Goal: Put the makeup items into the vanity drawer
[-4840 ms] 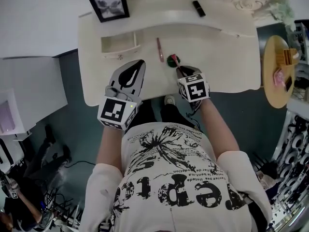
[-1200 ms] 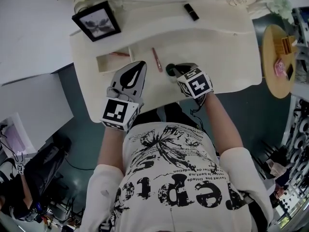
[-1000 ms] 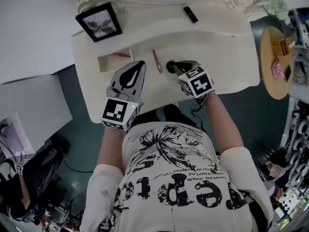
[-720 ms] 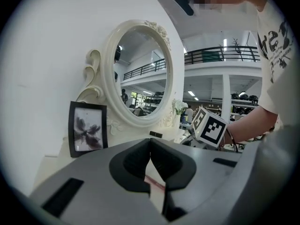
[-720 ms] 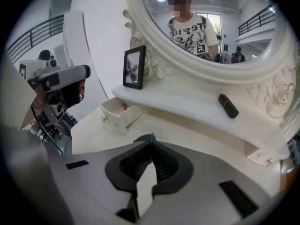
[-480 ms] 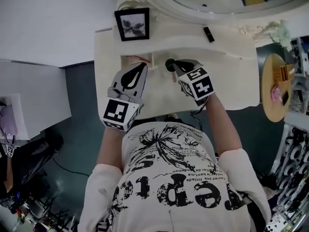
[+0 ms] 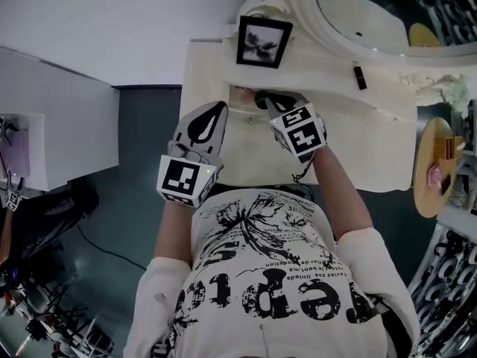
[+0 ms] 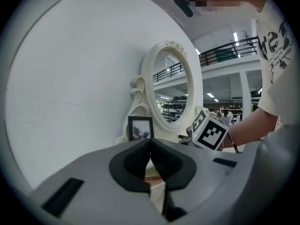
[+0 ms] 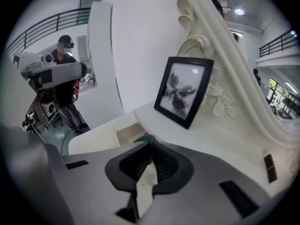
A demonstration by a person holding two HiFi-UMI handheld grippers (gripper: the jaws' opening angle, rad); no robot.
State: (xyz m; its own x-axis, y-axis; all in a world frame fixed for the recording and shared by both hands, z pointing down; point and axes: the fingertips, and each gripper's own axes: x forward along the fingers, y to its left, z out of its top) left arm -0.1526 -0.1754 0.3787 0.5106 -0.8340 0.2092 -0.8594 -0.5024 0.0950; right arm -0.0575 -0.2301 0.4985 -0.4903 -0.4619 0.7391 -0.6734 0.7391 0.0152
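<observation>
My right gripper [image 7: 262,100] is shut on a small dark green round makeup item [image 7: 260,99] and holds it above the open vanity drawer [image 7: 240,95]. In the right gripper view the green item [image 9: 144,138] pokes out past the shut jaw tips, with the drawer [image 9: 125,132] just beyond. A pinkish stick [image 7: 244,92] lies inside the drawer. My left gripper [image 7: 206,115] hovers left of the right one, shut with nothing in it. The left gripper view shows its jaws [image 8: 150,143] closed, the drawer's front edge [image 8: 157,187] below them.
A black-framed picture [image 7: 261,42] stands at the back of the cream vanity top [image 7: 358,140], beside the oval mirror [image 7: 350,28]. A black lipstick [image 7: 360,77] lies at the back right. A round wooden side table [image 7: 440,166] stands at the right, a white cabinet [image 7: 59,118] at the left.
Both grippers have moved up and toward the back left of the vanity. The right one has carried the green item from the table's middle to above the open drawer.
</observation>
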